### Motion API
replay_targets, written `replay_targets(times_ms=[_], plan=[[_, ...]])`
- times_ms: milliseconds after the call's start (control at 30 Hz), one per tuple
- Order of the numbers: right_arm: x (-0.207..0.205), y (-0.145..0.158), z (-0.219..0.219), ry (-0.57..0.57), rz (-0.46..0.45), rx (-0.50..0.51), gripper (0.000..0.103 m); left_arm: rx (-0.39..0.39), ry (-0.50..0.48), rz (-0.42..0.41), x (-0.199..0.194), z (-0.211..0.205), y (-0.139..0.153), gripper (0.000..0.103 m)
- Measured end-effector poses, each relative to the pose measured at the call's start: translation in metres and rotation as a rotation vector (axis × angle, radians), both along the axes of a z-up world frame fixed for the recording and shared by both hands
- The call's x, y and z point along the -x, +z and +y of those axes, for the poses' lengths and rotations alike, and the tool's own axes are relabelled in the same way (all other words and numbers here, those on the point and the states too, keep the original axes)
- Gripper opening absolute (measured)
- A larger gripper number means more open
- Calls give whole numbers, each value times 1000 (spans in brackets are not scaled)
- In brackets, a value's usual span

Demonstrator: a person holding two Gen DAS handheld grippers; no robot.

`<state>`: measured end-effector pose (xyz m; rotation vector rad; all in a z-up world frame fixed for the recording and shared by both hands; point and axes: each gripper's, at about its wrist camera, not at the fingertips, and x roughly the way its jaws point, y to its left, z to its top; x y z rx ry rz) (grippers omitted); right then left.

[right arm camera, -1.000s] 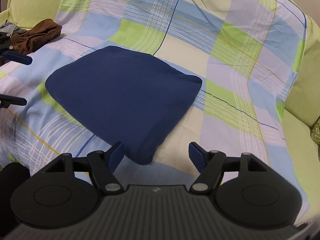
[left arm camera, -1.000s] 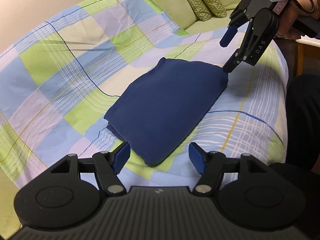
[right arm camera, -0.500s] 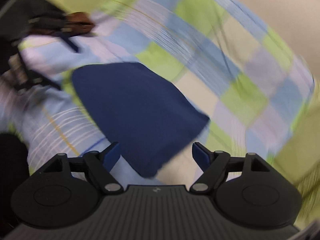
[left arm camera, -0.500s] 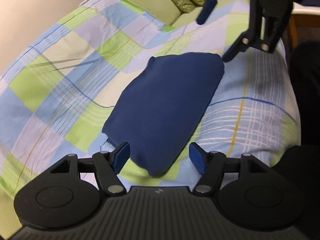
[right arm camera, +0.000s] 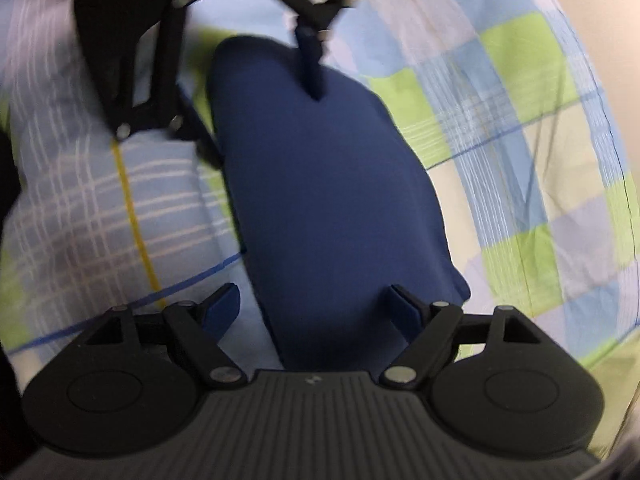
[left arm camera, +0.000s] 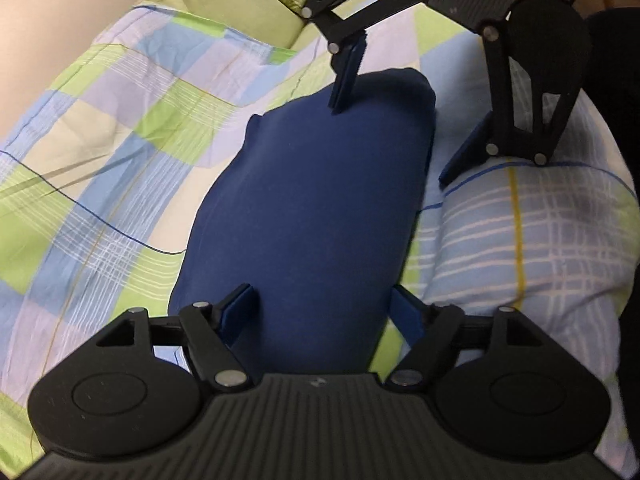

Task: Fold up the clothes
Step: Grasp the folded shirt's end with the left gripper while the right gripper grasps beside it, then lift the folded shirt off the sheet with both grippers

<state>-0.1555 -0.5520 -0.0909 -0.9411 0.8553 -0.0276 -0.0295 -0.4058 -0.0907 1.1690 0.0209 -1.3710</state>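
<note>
Now we see the folded navy-blue cloth garment (left arm camera: 320, 208) lying on the checked pastel bedsheet (left arm camera: 120, 152); our left gripper (left arm camera: 326, 312) and right gripper (right arm camera: 316, 308) both spread wide, straddling opposite ends.

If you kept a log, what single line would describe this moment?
stage: gripping ends | left claw: open, straddling folded navy garment | right claw: open, opposite end | surface: plaid sheet

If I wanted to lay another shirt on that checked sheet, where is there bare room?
The widest bare checked sheet lies beside the folded navy garment, toward the wall. The striped stretch on its other side is free but narrower. Both ends are crowded: the left gripper and right gripper straddle them.
</note>
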Motion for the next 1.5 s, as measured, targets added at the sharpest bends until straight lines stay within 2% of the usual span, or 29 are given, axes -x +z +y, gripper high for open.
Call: replay_targets(times_ms=[233,467,800,967,1067,1200,1400,1500], plan=[[-1,-9,-18,0,23,129,79,-24,6,-43,0,0,-4,77],[-8,-20,-7,86,29,224,76,-68,17,-51,-2,-5,-1,74],[-14,-18,-10,110,59,220,74,-159,15,-30,-8,-11,7,71],[-16,-17,-12,121,77,224,75,-234,-1,-44,-9,-23,9,71],[-16,-18,-13,116,67,218,74,-247,-3,-85,-5,-25,5,70],[-19,-17,-18,119,51,213,73,-262,-4,-94,-6,-29,4,70],[-25,-21,-18,149,72,256,72,-312,-32,-152,-2,-40,3,70],[-23,-19,-23,139,63,240,68,-305,-32,-146,-4,-38,5,68]])
